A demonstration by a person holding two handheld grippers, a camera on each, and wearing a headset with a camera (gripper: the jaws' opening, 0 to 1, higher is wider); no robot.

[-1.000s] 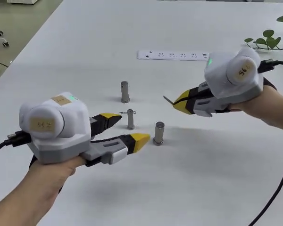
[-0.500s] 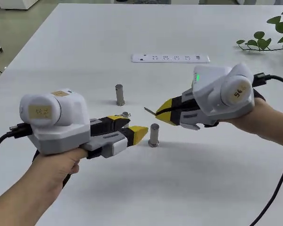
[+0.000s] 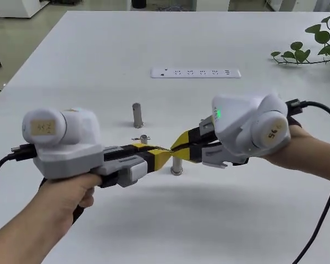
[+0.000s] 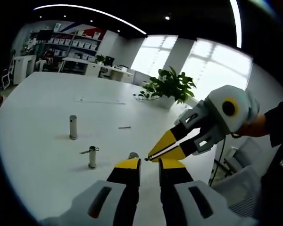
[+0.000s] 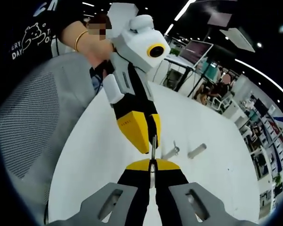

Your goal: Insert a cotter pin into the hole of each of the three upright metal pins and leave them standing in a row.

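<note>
The right gripper (image 5: 152, 165) is pinched tight on a thin cotter pin (image 5: 153, 147). The pin's free end points at the left gripper (image 4: 151, 165), whose fingers stand a narrow slot apart with nothing between them. Both tips nearly meet close by the top of the nearest metal pin (image 3: 176, 165). The middle pin (image 3: 143, 139), with a cotter through it, and the far pin (image 3: 136, 114) stand upright behind. Bare table (image 3: 225, 214) lies all around, and the power strip (image 3: 196, 72) is well apart.

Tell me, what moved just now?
Both grippers swung inward: the left gripper and right gripper now meet tip to tip over the nearest post, and the left's jaws narrowed. The right one kept its little pin. That post, the middle post and the far post stayed standing.
</note>
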